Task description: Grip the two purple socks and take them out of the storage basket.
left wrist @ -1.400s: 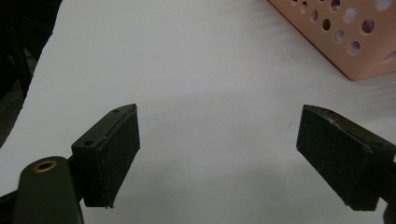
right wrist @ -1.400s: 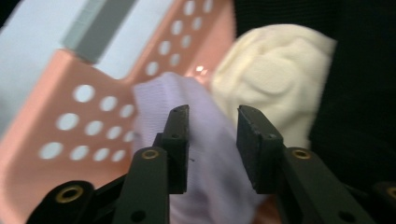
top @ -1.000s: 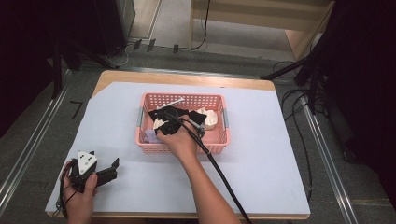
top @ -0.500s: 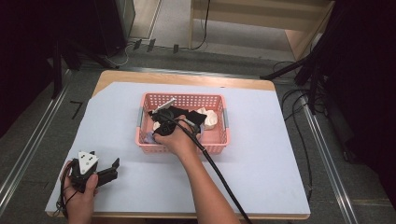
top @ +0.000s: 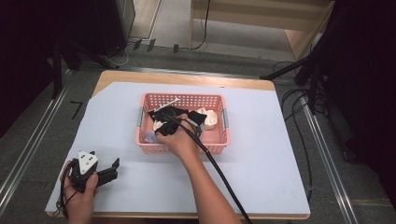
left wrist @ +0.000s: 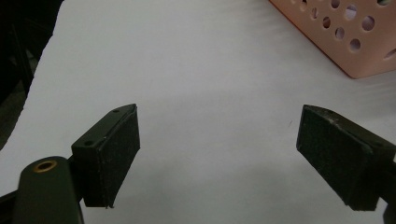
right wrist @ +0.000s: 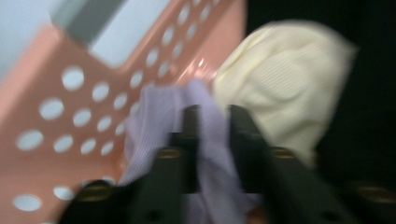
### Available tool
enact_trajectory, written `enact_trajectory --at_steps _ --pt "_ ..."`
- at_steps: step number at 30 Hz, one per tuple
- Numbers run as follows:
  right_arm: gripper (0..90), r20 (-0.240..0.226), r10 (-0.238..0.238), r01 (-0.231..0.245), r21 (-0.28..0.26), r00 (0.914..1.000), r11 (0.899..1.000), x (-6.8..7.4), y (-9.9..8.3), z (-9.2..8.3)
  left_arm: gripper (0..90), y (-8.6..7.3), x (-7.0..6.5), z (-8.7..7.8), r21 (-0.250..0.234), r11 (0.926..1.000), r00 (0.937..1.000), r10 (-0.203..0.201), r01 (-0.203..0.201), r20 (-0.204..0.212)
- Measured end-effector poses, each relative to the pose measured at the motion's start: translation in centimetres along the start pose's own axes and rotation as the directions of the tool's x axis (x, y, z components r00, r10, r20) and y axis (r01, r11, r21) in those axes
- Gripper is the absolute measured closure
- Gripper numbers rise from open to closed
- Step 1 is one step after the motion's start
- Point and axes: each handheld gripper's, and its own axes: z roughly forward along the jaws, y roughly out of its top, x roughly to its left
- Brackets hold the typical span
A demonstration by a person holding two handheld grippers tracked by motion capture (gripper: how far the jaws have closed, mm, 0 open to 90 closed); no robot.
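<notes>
Lilac ribbed cloth (right wrist: 205, 154) lay inside the pink perforated plastic basket (top: 181, 144) at twelve o'clock on the bench, pinched by the right claw (right wrist: 212, 140), probably for lifting. Left claw (left wrist: 219, 154) rested spread at seven o'clock, idle. Motion blur obscured a cream cloth (right wrist: 285, 84) beside it.

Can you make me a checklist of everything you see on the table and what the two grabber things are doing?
Surface: white sheet over a wooden table.
Job's things: pink basket holding a purple cloth and a cream cloth.
Clutter: nothing seen.
Grippers: left gripper open, resting at the sheet's near left corner; right gripper in the basket, shut on the purple cloth.
Cables: black cable trailing from the right gripper.
Surroundings: grey floor, more cables, wooden furniture behind.
</notes>
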Motion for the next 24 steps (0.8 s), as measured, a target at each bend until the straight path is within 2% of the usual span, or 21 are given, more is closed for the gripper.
enact_trajectory --at_steps 1,2,4,5,7,10,11,12,13,14,16,18,19,22,24 --pt "64.0 0.017 -0.012 0.011 0.044 0.9998 0.999 0.2 0.2 0.3 14.5 0.0 0.0 0.0 -0.001 1.0000 1.0000 0.000 0.000 -0.001" --pt "59.9 0.029 -0.005 0.003 0.060 0.9996 0.998 0.2 0.4 0.4 14.5 0.0 0.0 0.0 -0.001 1.0000 1.0000 0.000 0.000 -0.002" --pt "55.4 0.045 0.031 -0.035 0.094 0.9985 0.995 0.0 0.6 0.6 14.5 0.0 0.0 0.0 0.000 1.0000 1.0000 0.001 -0.001 -0.002" --pt "56.8 0.061 0.044 -0.052 0.136 0.9971 0.989 -0.1 0.7 0.9 14.5 0.0 0.0 0.0 0.001 1.0000 1.0000 0.001 -0.001 -0.002" --pt "62.0 0.087 0.016 -0.029 0.148 0.9961 0.989 0.1 0.8 1.0 14.5 0.0 0.0 0.0 0.000 1.0000 1.0000 0.001 -0.001 -0.002" --pt "75.9 0.168 -0.089 0.061 0.167 0.9817 0.984 0.9 0.7 1.2 14.5 0.0 0.0 0.0 0.000 1.0000 1.0000 0.002 -0.002 0.000" --pt "82.4 0.173 -0.109 0.080 0.166 0.9789 0.983 1.1 0.7 1.3 14.5 0.0 0.0 0.0 -0.001 1.0000 1.0000 0.001 -0.001 0.001" --pt "85.0 0.166 -0.118 0.091 0.163 0.9790 0.982 1.2 0.6 1.3 14.5 0.0 0.0 0.0 0.000 1.0000 1.0000 0.002 -0.002 0.001" --pt "85.9 0.162 -0.112 0.086 0.160 0.9803 0.983 1.2 0.6 1.3 14.5 0.0 0.1 0.0 0.000 1.0000 1.0000 0.003 -0.003 0.002" --pt "86.6 0.152 -0.084 0.060 0.154 0.9849 0.986 1.1 0.6 1.2 14.5 0.0 0.1 0.0 0.000 1.0000 1.0000 0.003 -0.003 0.002" --pt "87.3 0.113 -0.054 0.041 0.113 0.9921 0.993 0.8 0.4 0.9 14.5 0.0 0.1 0.0 -0.002 1.0000 1.0000 -0.001 0.001 0.003" --pt "87.4 0.099 -0.046 0.042 0.041 0.9940 0.998 0.8 0.2 0.4 14.5 0.0 0.1 0.0 0.001 1.0000 1.0000 0.001 -0.001 0.004" --pt "87.4 0.090 -0.041 0.039 0.024 0.9951 0.999 0.7 0.2 0.1 14.5 0.0 0.1 0.0 0.001 1.0000 1.0000 -0.001 0.001 0.005" --pt "87.4 0.022 -0.018 0.019 -0.085 0.9996 0.996 0.6 0.1 -1.1 14.5 0.0 0.1 0.0 0.000 1.0000 1.0000 -0.003 0.003 0.004" --pt "87.3 -0.005 -0.024 0.023 -0.161 0.9997 0.987 0.6 0.1 -2.2 14.5 0.0 0.1 0.0 -0.001 1.0000 1.0000 -0.004 0.004 0.005"
